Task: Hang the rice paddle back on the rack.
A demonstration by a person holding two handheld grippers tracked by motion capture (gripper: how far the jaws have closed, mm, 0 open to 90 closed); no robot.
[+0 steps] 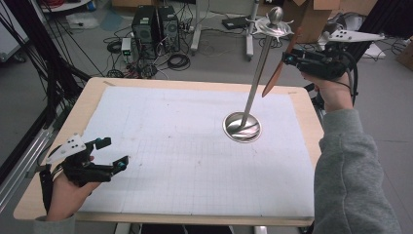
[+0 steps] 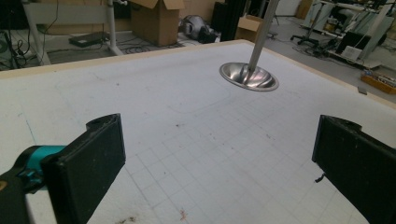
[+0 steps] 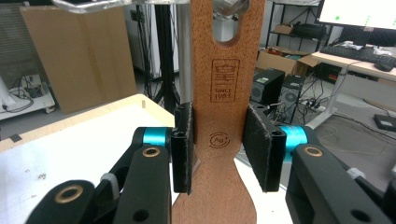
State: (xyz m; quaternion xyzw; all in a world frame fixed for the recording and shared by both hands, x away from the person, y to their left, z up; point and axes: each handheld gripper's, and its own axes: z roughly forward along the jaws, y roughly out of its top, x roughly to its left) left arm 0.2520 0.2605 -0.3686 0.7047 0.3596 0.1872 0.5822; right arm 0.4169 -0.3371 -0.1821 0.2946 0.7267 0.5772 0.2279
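A steel stand rises from a round base (image 1: 242, 127) on the mat, its pole (image 1: 258, 73) leaning up to a hooked top with a ball (image 1: 274, 22). My right gripper (image 1: 288, 59) is raised beside that top and shut on the handle of a wooden spatula (image 1: 277, 73), whose blade hangs down. In the right gripper view the pads (image 3: 183, 147) press both edges of the spatula handle (image 3: 226, 93), and a metal hook (image 3: 229, 5) shows at its slot. My left gripper (image 1: 116, 152) rests open at the table's front left. Its jaws stand wide over bare mat (image 2: 219, 163), and the stand's base (image 2: 250, 77) lies far ahead.
A white gridded mat (image 1: 185, 146) covers the wooden table (image 1: 83, 105). Behind the table stand computer towers (image 1: 155, 24), loose cables and cardboard boxes (image 1: 316, 14) on the floor. A black frame (image 1: 44, 97) runs along the table's left side.
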